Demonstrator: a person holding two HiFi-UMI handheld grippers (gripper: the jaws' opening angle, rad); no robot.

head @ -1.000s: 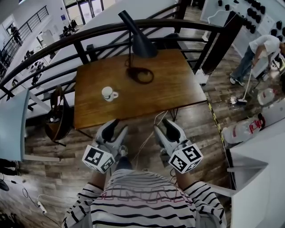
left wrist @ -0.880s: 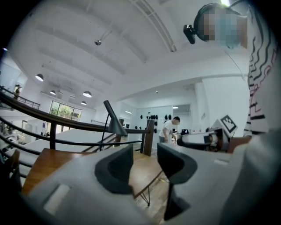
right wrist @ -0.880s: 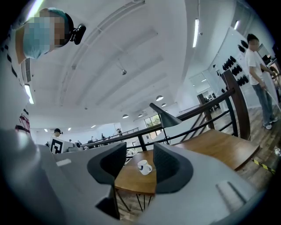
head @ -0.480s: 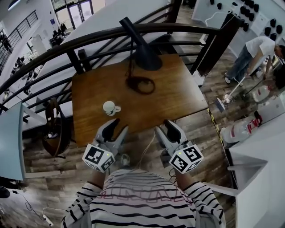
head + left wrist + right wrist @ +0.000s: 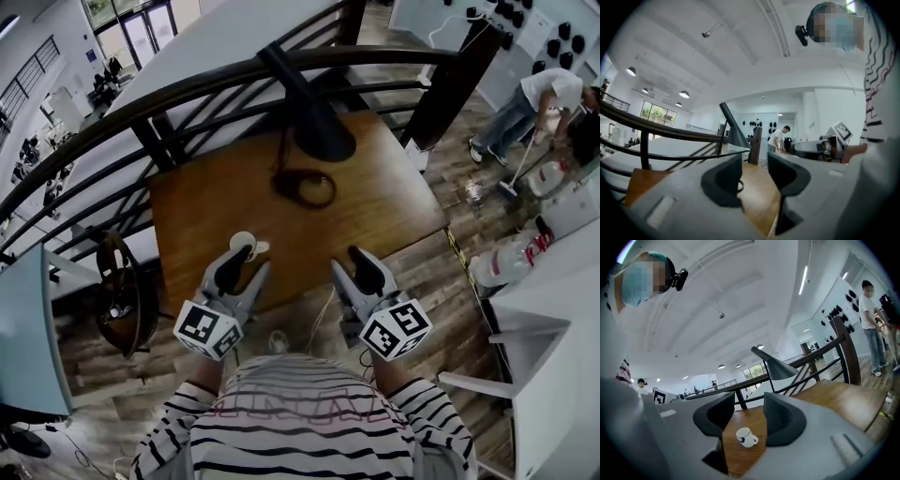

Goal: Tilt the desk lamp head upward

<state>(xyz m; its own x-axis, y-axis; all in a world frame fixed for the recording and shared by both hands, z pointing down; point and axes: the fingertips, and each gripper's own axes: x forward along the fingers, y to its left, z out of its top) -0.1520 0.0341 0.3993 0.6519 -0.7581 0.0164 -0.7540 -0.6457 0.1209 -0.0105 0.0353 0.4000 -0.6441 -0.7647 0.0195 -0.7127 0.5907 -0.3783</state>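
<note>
Head view puts your left claw (image 5: 249, 265) and right claw (image 5: 349, 268) side by side at the near edge of the table (image 5: 384, 202). Both have their jaws apart with nothing between them, which fits, since there is nothing to hold yet. The desk lamp head (image 5: 323, 131) hangs at the table's far side, drooping over its round base (image 5: 304, 188) and well apart from both claws. A white cup (image 5: 246, 242) sits just ahead of your left claw, so you'll probably want to reach around it.
</note>
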